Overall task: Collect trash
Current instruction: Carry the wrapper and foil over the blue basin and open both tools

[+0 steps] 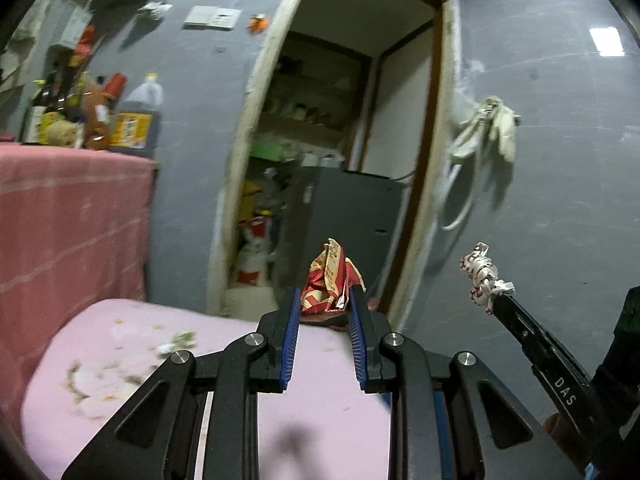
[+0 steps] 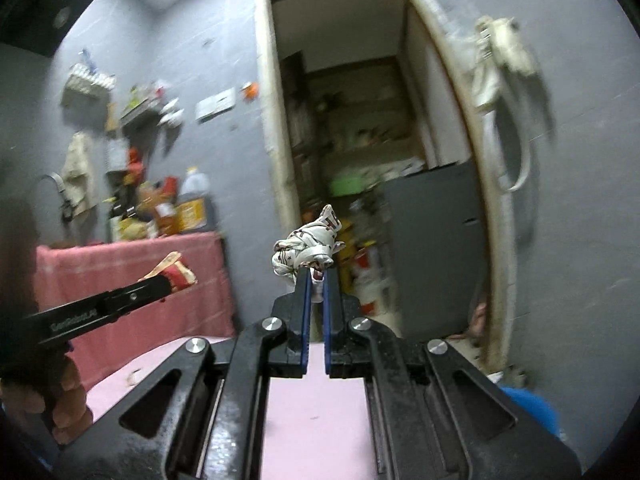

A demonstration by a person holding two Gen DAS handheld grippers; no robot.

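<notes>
My left gripper is shut on a crumpled red and yellow snack wrapper, held in the air above the pink table. My right gripper is shut on a knotted white wrapper with dark print, also held up. The right gripper and its white wrapper show at the right in the left wrist view. The left gripper with the red wrapper shows at the left in the right wrist view. Food scraps and stains lie on the pink table.
A counter draped in a pink cloth holds bottles and a jug at the left. An open doorway leads to a cluttered pantry with a grey cabinet. A cloth hangs on the grey wall. Something blue sits low right.
</notes>
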